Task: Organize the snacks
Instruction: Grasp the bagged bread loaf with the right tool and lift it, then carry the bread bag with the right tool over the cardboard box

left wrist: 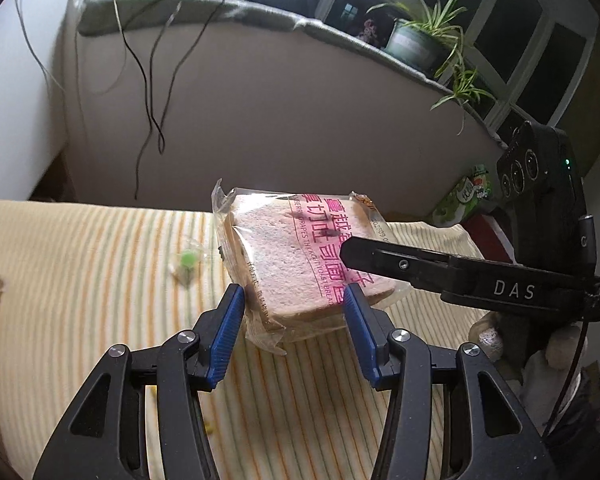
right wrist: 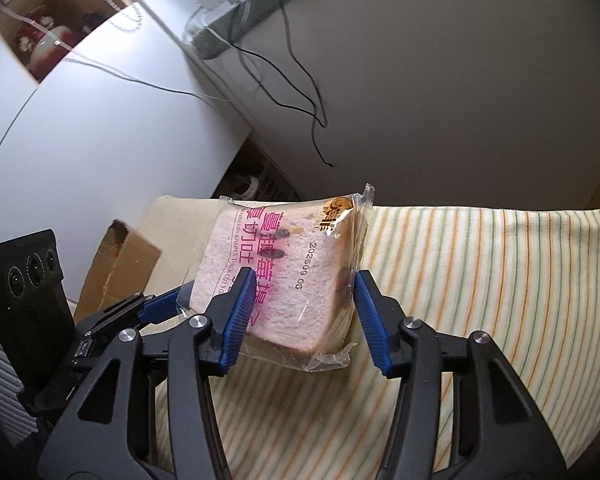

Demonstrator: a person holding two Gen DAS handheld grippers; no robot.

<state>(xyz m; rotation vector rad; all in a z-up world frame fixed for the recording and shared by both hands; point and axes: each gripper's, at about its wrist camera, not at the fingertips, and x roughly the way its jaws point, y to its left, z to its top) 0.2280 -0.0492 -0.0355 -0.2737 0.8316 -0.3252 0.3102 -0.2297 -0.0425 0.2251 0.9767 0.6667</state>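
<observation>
Two grippers are clamping one wrapped toast bread packet point(left wrist: 300, 256), which is hanging tilted above the striped cloth point(left wrist: 80, 248). The left gripper point(left wrist: 294, 312) is pinching its near end between blue pads, jaws partway apart. The right gripper point(right wrist: 304, 300) is squeezing the packet's other corner likewise. A small green candy point(left wrist: 188, 260) is lying on the cloth to the left.

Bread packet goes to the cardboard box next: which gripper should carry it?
Left, probably. Both the left gripper and the right gripper seem clamped on the bread packet, but the cardboard box sits on the left gripper's side, so the right would have to cross over.
</observation>
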